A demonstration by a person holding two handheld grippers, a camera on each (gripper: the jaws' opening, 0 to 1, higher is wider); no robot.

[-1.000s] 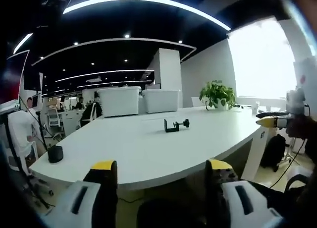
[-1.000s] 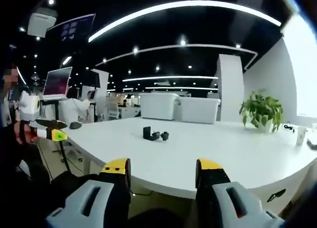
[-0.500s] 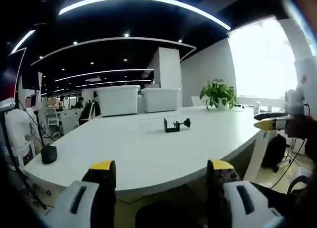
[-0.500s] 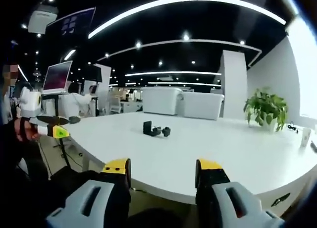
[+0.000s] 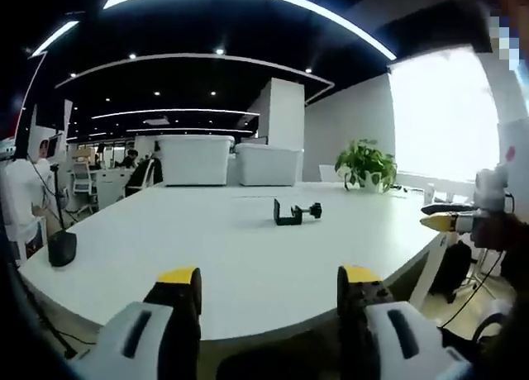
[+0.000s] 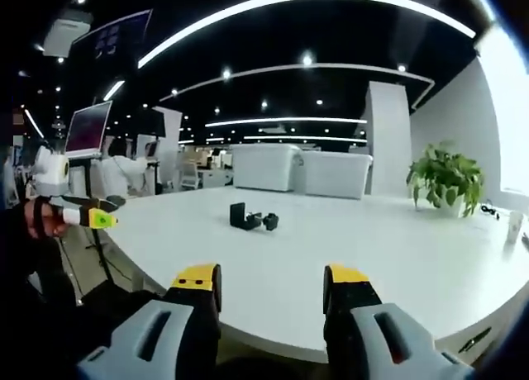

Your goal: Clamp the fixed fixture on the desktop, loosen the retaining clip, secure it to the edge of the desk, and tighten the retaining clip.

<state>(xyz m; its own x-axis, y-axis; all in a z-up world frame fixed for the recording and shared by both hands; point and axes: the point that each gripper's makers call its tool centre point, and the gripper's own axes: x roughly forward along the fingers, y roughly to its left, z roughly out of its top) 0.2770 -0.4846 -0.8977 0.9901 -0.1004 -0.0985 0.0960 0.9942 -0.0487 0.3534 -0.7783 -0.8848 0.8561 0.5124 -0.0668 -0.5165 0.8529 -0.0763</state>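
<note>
Two grippers, both empty. Left gripper (image 5: 269,285): jaws apart, over near edge of white desk (image 5: 207,256). Right gripper (image 6: 271,282): jaws apart, likewise over desk edge. Black fixture (image 5: 294,212) lies on desktop at 12 o'clock from each, well apart. Potted plant (image 5: 364,162) at 1 o'clock, behind fixture.

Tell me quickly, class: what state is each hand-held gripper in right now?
Left hand-held gripper: open, holding nothing, short of the black clamp on the white table.
Right hand-held gripper: open, holding nothing.
</note>
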